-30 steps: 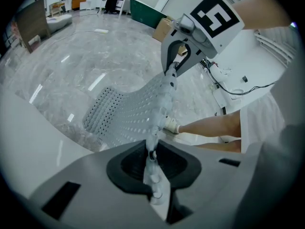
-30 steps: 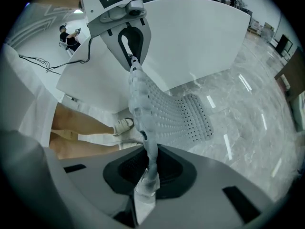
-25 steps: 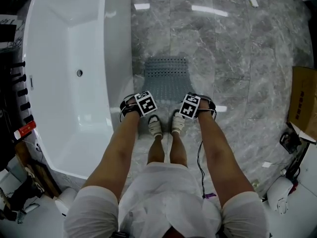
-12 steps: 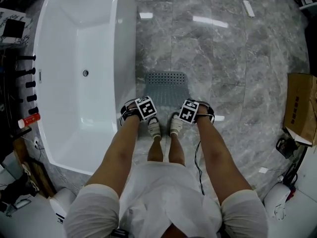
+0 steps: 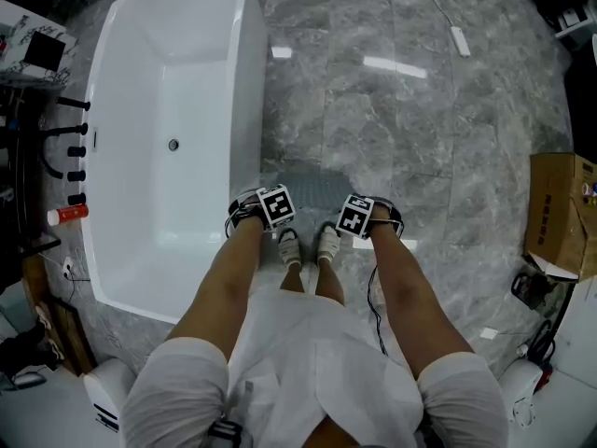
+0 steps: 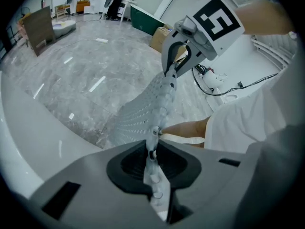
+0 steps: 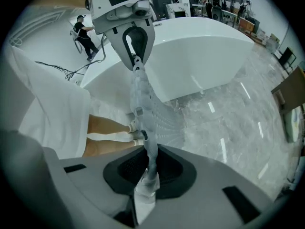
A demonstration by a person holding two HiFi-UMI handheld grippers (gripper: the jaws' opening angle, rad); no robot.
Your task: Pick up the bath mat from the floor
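The grey perforated bath mat (image 5: 312,190) hangs off the floor, stretched between my two grippers in front of the person's shoes (image 5: 290,246). My left gripper (image 5: 285,215) is shut on one corner; in the left gripper view the mat's edge (image 6: 143,113) runs from its jaws (image 6: 152,149) across to the right gripper (image 6: 170,73). My right gripper (image 5: 343,224) is shut on the other corner. In the right gripper view the mat (image 7: 157,118) stretches from its jaws (image 7: 148,161) up to the left gripper (image 7: 136,61).
A white bathtub (image 5: 168,147) stands close on the left, its rim beside the left gripper. Grey marble floor (image 5: 420,138) spreads ahead and right. A cardboard box (image 5: 560,213) sits at the far right and a white power strip (image 5: 459,37) far ahead. Taps and a red-capped bottle (image 5: 65,215) line the tub's left.
The mat lay flat on the floor ahead of the feet; now it is lifted and hangs foreshortened between the grippers. Both grippers rose with it and the view has pulled back.
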